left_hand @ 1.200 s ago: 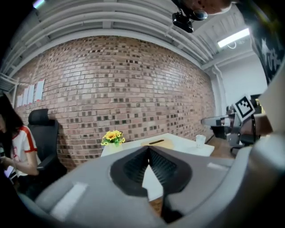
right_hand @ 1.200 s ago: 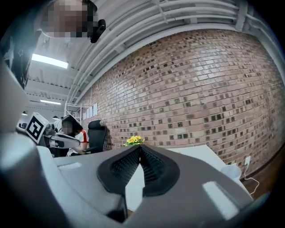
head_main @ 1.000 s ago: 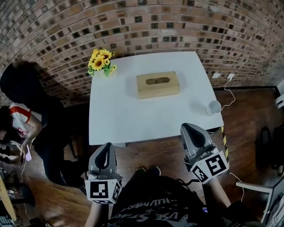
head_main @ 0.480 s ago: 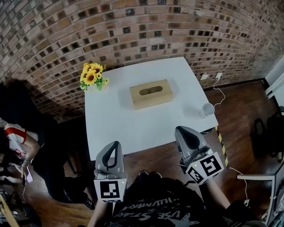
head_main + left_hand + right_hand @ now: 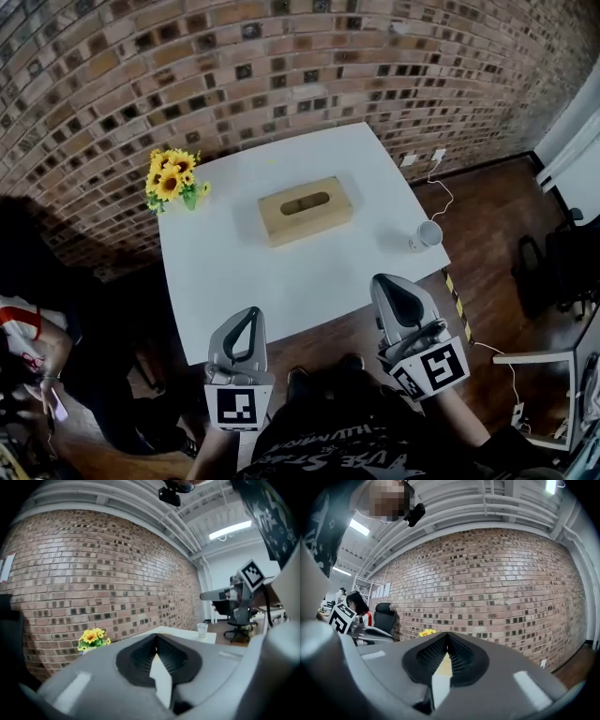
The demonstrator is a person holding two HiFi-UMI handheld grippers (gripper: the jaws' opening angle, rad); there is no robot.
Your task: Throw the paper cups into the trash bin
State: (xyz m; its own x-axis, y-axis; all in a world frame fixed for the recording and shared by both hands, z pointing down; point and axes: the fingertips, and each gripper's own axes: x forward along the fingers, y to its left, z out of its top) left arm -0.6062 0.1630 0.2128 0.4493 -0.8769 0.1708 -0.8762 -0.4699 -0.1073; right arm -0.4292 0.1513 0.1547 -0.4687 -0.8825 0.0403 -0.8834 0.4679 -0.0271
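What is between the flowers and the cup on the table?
A wooden box with a slot on top sits between the flowers and the cup; the head view shows it.

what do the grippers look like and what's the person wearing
The left gripper and right gripper are grey tapered shells with dark ribbed pads inside. Each carries a white cube with black square markers. The person wears a black top with white print.

The counter [image 5: 281,272] stands before the wall [image 5: 281,56]. On it, flowers [image 5: 172,176] sit at the far left corner, a box [image 5: 305,208] in the middle and a cup [image 5: 427,233] by the right edge. The left claw [image 5: 248,316] and right claw [image 5: 387,283] hang at its near side.
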